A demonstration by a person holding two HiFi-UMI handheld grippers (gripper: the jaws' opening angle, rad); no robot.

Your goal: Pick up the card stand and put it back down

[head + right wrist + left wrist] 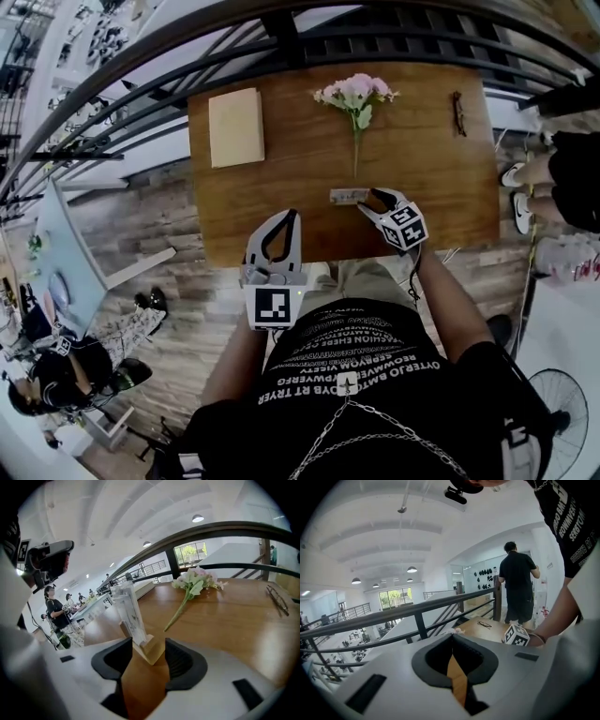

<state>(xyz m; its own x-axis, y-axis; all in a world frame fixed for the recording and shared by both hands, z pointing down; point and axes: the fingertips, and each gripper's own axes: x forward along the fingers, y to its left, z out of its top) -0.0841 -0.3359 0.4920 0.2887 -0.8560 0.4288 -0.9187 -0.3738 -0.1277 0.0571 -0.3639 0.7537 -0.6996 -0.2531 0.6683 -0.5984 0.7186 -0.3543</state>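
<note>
The card stand (349, 196), a clear upright card holder on a small wooden base, rests on the wooden table (441, 206) near its front edge. In the right gripper view the card stand (132, 613) has the end of its base between the two dark pads, which stand apart and do not press it. My right gripper (371, 200) (147, 649) is open around that base. My left gripper (292, 217) hovers over the table's front edge to the left, tips together, holding nothing. In its own view the left gripper (452, 641) points past the table toward the railing.
A pink flower sprig (355, 94) (194, 581) lies behind the stand, stem toward it. A beige book (236, 127) sits at the far left, and glasses (458, 112) (276, 599) at the far right. A black railing (394, 42) runs behind the table. A person (562, 178) stands at the right.
</note>
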